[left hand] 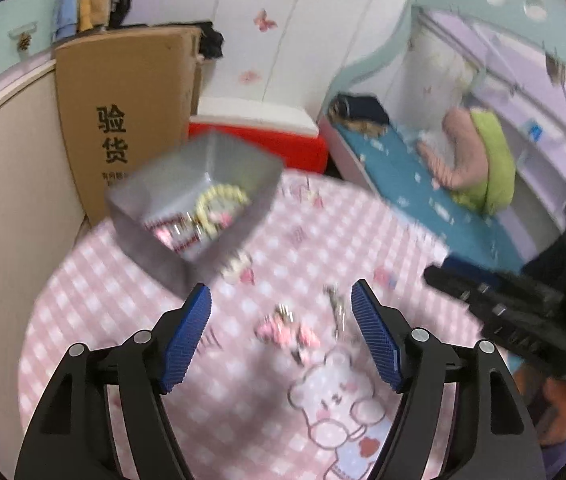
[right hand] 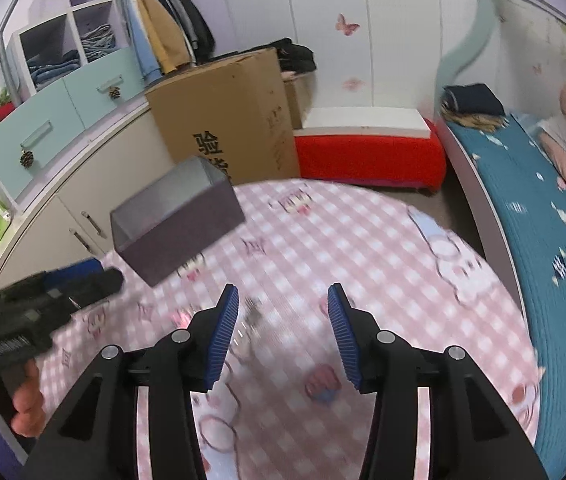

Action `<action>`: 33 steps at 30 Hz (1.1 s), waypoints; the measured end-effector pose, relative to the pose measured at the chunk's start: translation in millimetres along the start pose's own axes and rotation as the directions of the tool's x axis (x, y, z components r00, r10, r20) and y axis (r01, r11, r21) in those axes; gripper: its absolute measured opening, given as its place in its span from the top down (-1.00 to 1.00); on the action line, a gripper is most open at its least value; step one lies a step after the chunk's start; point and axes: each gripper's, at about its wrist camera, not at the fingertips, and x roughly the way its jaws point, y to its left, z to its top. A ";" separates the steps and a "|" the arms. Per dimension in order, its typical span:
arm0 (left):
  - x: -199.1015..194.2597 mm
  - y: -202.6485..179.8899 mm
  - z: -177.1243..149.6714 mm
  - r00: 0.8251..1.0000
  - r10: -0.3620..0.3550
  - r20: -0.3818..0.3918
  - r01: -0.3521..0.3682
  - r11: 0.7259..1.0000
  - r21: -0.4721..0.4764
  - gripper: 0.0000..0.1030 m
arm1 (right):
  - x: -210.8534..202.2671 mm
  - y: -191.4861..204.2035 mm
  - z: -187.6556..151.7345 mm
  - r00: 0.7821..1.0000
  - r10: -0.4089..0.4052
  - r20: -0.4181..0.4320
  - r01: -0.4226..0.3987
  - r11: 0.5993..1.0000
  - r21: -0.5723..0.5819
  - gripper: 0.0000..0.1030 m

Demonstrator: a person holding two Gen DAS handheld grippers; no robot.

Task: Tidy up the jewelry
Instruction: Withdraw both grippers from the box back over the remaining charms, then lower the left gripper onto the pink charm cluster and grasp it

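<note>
A round table (left hand: 155,368) draped in a pink checked cloth printed with cartoon bears fills the foreground of a bedroom, with a large cardboard box (left hand: 127,120), a red storage bench (left hand: 259,136) and a bed with a teal cover (left hand: 411,184) behind it, and white wardrobe doors dotted with butterfly stickers beyond. Motion blur softens much of both views, and the small pieces on the cloth are hard to identify: a pink-and-white jewelry piece (left hand: 285,328) and a thin metallic piece (left hand: 335,304) lie loose between the spread fingers of the left gripper (left hand: 281,336). The right gripper (right hand: 283,336) is also spread wide, holding nothing, above the same blurred pieces. A grey box (left hand: 199,200) sits open on the table's far left side, holding a pale yellow beaded bracelet (left hand: 219,204) and other pink and white items too blurred to name.
</note>
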 end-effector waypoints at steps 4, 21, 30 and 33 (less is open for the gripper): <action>23.8 -9.8 -25.3 0.998 0.044 -0.047 -0.042 0.998 0.040 -0.36 | 2.9 -11.7 -20.2 1.000 -0.003 -0.028 0.004 1.000 0.019 0.12; 60.8 -22.9 -41.8 0.973 0.217 -0.077 -0.198 0.960 0.196 0.57 | 18.1 -23.6 -45.8 0.997 0.021 -0.068 -0.016 0.997 0.077 0.11; 39.9 1.3 -44.1 0.986 0.141 -0.094 -0.129 0.984 0.126 0.86 | 31.9 3.3 -42.2 0.996 0.018 -0.085 -0.017 1.000 0.013 0.11; 26.8 11.5 -44.2 0.988 0.137 -0.075 -0.129 0.986 0.110 0.87 | 39.5 16.2 -40.9 0.995 0.023 -0.097 -0.025 1.000 -0.013 0.11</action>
